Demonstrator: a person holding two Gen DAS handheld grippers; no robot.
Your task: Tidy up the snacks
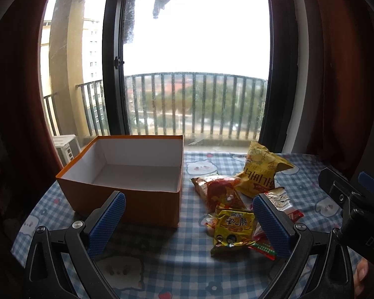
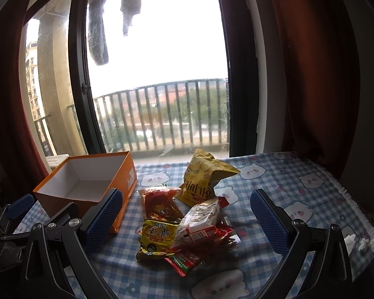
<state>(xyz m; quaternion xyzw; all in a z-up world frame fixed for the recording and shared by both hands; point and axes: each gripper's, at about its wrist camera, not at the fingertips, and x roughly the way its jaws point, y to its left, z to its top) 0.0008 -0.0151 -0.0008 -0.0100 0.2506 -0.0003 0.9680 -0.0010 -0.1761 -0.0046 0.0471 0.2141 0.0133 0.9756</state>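
Observation:
An orange cardboard box (image 1: pixel 127 196) (image 2: pixel 123 174) with a white, bare inside stands open on the checked tablecloth, left of a pile of snack packets. The pile holds a big yellow chip bag (image 1: pixel 261 169) (image 2: pixel 204 177), a red packet (image 1: pixel 220 191) (image 2: pixel 162 203), a small yellow packet (image 1: pixel 233 226) (image 2: pixel 157 235), a white-and-red packet (image 2: pixel 202 220) (image 1: pixel 279 199) and red wrappers (image 2: pixel 199 251). My left gripper (image 1: pixel 187 224) hovers open in front of the box and the pile. My right gripper (image 2: pixel 187 219) is open, its fingers wide on either side of the pile, holding nothing.
The table (image 2: pixel 299 199) with its blue checked cloth stands against a tall window with a balcony railing (image 1: pixel 194 104); dark red curtains (image 2: pixel 311 74) hang on both sides. The right gripper's body (image 1: pixel 354 199) shows at the right of the left wrist view. Crumpled white scraps (image 2: pixel 364 243) lie near the right edge.

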